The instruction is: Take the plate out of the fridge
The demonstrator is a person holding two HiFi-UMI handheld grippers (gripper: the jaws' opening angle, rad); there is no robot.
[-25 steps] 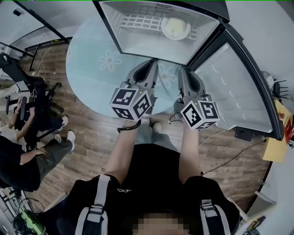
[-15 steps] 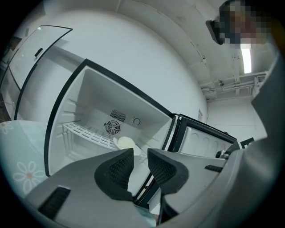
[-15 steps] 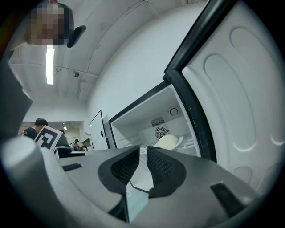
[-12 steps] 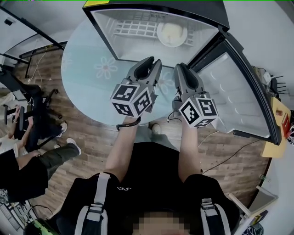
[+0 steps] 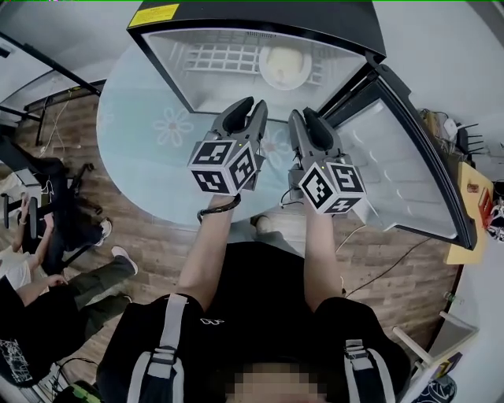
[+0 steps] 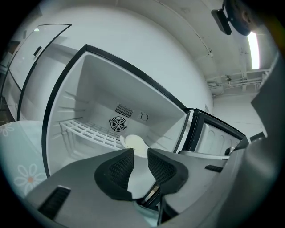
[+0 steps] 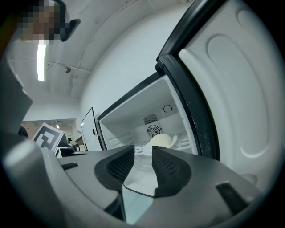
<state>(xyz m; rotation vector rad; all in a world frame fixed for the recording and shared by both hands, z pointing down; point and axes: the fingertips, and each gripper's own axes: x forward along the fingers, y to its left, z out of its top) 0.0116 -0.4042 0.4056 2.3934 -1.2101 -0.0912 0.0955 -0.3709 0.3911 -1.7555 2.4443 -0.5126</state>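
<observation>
Head view, looking steeply down: a person holds a gripper in each hand in front of a small fridge (image 5: 252,14) that stands on a round glass tabletop (image 5: 150,149) printed with flowers. The fridge door (image 5: 402,165) is swung wide open to the right.

The plate (image 5: 283,66), pale and round, sits inside the fridge on a white wire shelf (image 5: 213,57), toward the right and far end of the shelf.

The left gripper (image 5: 246,106) and the right gripper (image 5: 302,116) are side by side, near each other, both pointing into the open fridge and both short of the plate.

In the left gripper view, its fingers (image 6: 118,171) are spread with nothing between them. The plate appears beyond their tips, just to the right of a round fan grille (image 6: 117,124) on the back wall.

In the right gripper view, the fingers (image 7: 167,169) are apart and opening, also with nothing between them. The plate shows past their tips, and the inside of the door fills the right side.

At the left edge of the head view, another person (image 5: 47,299) sits over a wooden floor (image 5: 150,236).
</observation>
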